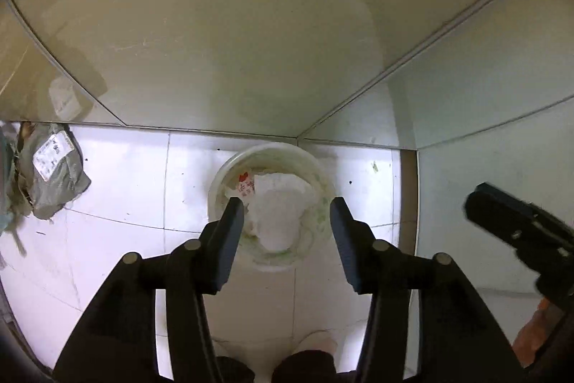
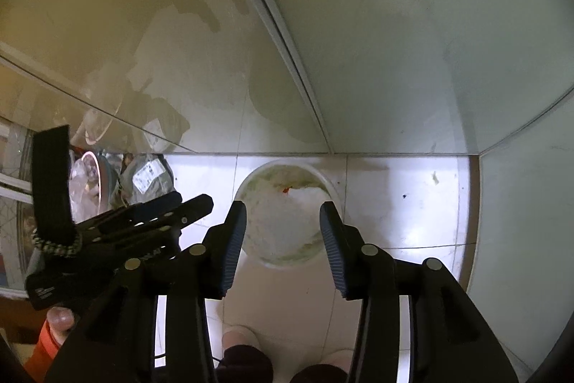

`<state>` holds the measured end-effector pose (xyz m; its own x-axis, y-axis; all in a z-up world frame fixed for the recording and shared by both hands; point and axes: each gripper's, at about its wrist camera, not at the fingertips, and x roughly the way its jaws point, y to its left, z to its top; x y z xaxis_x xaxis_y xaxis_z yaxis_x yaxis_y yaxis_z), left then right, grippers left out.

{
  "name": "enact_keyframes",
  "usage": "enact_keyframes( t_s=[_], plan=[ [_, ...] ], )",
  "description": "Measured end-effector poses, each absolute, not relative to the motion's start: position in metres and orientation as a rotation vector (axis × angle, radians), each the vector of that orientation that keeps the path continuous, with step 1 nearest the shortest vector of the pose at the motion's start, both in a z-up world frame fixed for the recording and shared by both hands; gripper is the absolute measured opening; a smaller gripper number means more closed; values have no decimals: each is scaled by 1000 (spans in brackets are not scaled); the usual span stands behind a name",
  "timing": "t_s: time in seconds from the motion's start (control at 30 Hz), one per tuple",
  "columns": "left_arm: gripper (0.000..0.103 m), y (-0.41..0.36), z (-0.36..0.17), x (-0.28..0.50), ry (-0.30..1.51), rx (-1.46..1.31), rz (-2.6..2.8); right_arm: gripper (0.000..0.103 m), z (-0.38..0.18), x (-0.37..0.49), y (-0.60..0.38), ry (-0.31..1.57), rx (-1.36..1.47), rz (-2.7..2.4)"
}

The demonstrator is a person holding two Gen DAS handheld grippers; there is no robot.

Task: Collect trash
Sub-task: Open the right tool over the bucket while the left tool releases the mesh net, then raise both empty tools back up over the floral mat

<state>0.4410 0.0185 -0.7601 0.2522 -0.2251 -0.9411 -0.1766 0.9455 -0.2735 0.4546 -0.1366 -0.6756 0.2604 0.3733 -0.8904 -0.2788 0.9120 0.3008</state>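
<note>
White floor tiles (image 1: pixel 118 174) carry the round white paper bowl of crumpled tissue (image 1: pixel 272 207) dead ahead beneath the left gripper (image 1: pixel 287 214), part-open and empty, while the right gripper (image 2: pixel 283 221), likewise part-open and empty, frames it too.

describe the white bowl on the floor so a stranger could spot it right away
On the white tiled floor, look where the two glossy wall panels meet. The round white bowl sits there, holding crumpled white paper; the grey parcel bag to its left is crumpled and labelled.
</note>
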Motion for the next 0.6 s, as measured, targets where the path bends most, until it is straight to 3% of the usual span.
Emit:
enact_keyframes(
  t_s=[0.2, 0.6],
  plan=[
    [49, 22, -696, 423, 1290, -328, -28, 39, -625, 439, -137, 1205, 89, 440],
    [49, 42, -461, 369, 1156, -303, -44, 39, -426, 381, -119, 1101, 96, 462]
  ],
)
